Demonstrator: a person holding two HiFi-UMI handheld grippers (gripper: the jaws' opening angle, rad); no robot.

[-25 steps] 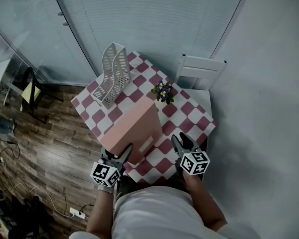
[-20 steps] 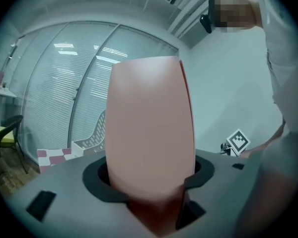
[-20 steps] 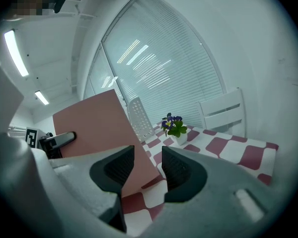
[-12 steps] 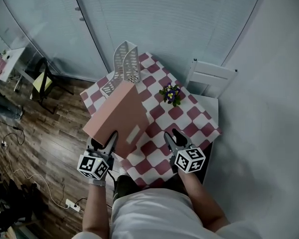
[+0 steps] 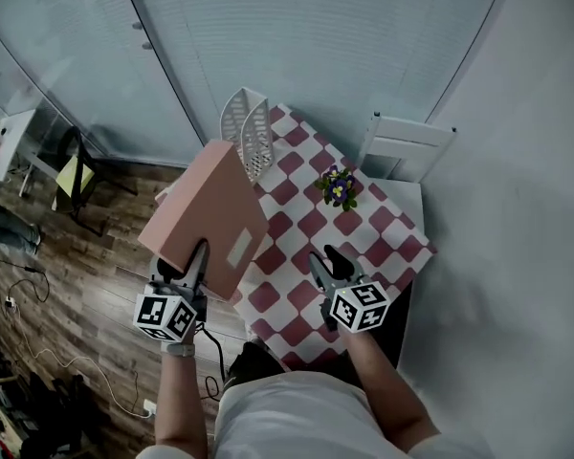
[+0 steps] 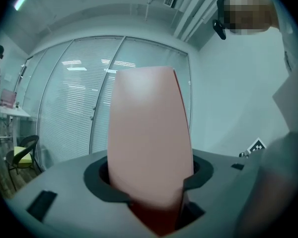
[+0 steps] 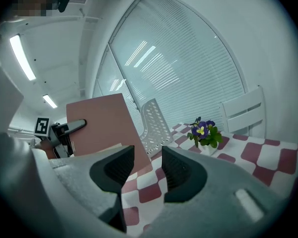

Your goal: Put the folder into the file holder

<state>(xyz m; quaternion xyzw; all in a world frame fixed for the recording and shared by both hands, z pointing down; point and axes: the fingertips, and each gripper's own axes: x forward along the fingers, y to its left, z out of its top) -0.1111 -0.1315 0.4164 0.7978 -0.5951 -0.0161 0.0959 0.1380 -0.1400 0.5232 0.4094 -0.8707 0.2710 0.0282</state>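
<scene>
Head view shows the pink folder [image 5: 206,218] up in the air at centre left of the frame. Its lower edge is between the jaws of the left gripper [image 5: 196,258], which are closing on it and carry it. The right gripper [image 5: 327,259], at lower centre, has its jaws apart and nothing between them. The step in hand seems to be carrying the folder toward the white file holder [image 5: 249,130] at upper centre, on the checkered table [image 5: 383,232]. Next, the folder probably must be stood on edge and lowered into a slot. There is one folder, one file holder, one flower pot [image 5: 339,187] and one chair [image 5: 407,146].
</scene>
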